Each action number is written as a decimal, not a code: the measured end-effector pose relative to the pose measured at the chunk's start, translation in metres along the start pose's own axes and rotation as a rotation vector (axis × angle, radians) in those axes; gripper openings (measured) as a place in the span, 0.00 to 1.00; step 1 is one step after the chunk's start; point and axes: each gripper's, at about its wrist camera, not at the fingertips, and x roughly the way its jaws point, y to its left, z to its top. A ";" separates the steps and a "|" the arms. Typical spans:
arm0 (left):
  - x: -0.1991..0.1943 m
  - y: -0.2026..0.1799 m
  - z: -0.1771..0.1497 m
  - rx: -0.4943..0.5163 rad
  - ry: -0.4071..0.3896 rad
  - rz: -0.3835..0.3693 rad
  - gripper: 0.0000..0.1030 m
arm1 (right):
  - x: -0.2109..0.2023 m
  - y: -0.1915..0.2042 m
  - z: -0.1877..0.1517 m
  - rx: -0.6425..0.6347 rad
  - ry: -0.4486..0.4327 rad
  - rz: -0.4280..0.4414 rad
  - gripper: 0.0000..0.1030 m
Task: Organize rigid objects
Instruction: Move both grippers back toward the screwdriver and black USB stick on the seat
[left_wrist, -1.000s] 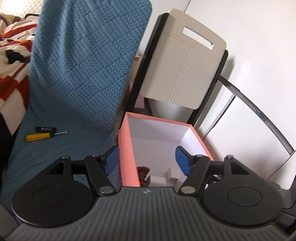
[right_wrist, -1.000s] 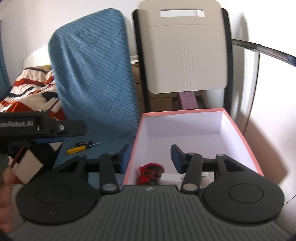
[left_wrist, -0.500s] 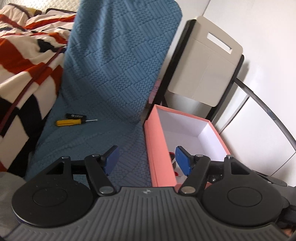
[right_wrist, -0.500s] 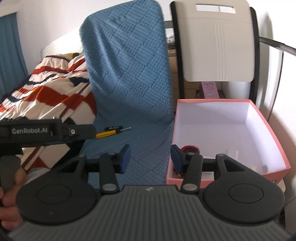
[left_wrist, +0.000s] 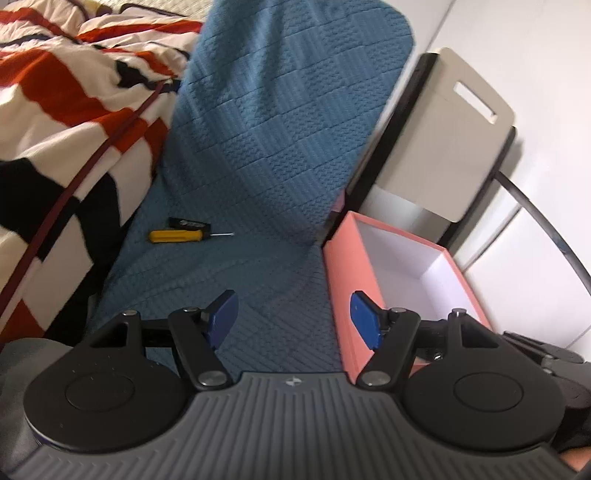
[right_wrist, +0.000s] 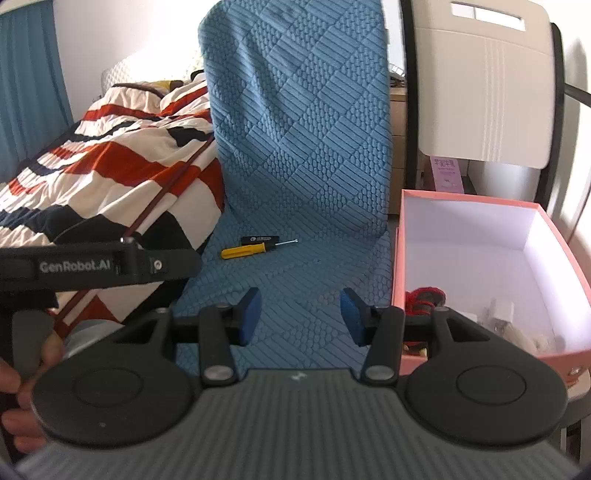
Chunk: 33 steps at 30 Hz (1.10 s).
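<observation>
Pink box (right_wrist: 399, 258) holds a red-black item (right_wrist: 424, 298) (white bits (right_wrist: 501, 312) beside it).

My left camera looks forward, tilted, over the blue quilted cover (left_wrist: 266, 155); my right camera faces it squarely. Both share the yellow screwdriver (left_wrist: 177, 235) and pink box (right_wrist: 400, 254).

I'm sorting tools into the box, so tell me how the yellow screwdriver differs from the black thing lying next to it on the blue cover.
The yellow screwdriver has a yellow handle and a thin metal shaft pointing right; the black item is a flat dark bar with pale print, no shaft showing. The yellow screwdriver lies nearer the camera, the black item behind it, by the seat back. Both lie flat on the blue cover, outside the pink box, untouched.
</observation>
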 end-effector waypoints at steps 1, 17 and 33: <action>0.000 0.005 0.001 -0.008 -0.004 -0.001 0.70 | 0.003 0.002 0.002 -0.004 0.002 0.002 0.49; 0.053 0.073 0.023 -0.094 0.009 0.061 0.70 | 0.082 0.019 0.033 -0.031 0.066 0.038 0.49; 0.159 0.111 0.061 -0.106 0.025 0.095 0.70 | 0.213 0.010 0.077 -0.142 0.139 0.095 0.49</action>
